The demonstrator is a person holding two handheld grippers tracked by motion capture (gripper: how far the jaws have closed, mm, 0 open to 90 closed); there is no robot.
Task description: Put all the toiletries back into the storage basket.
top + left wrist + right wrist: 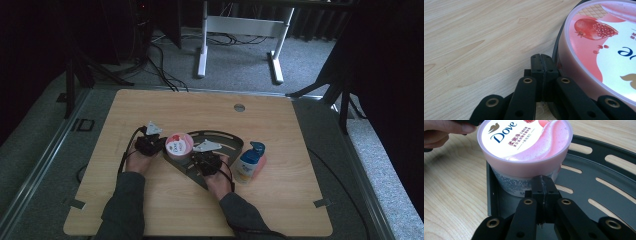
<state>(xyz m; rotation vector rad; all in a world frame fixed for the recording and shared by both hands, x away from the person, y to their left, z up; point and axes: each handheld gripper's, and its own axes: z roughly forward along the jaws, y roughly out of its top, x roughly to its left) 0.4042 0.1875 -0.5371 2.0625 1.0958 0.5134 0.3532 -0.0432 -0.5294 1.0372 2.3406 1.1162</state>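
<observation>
Your pink tub [179, 145] already sits in the dark rack [227, 140], at its nine o'clock corner. Both your left gripper [541, 62] and right gripper [543, 185] are pressed together empty beside it. The pump bottle [250, 162] waits outside at three o'clock.

Wooden table [150, 200]: rack [227, 141], bottle [250, 162]

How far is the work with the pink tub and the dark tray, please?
Done: the pink round plastic tub with a printed lid stands upright in the corner of the dark grey slotted metal tray. In hand: the left gripper and the right gripper, both shut and holding nothing, sit close against the tub's sides. Left, probably: the white pump bottle with a blue cap stands on the wooden table, beside the tray.
</observation>
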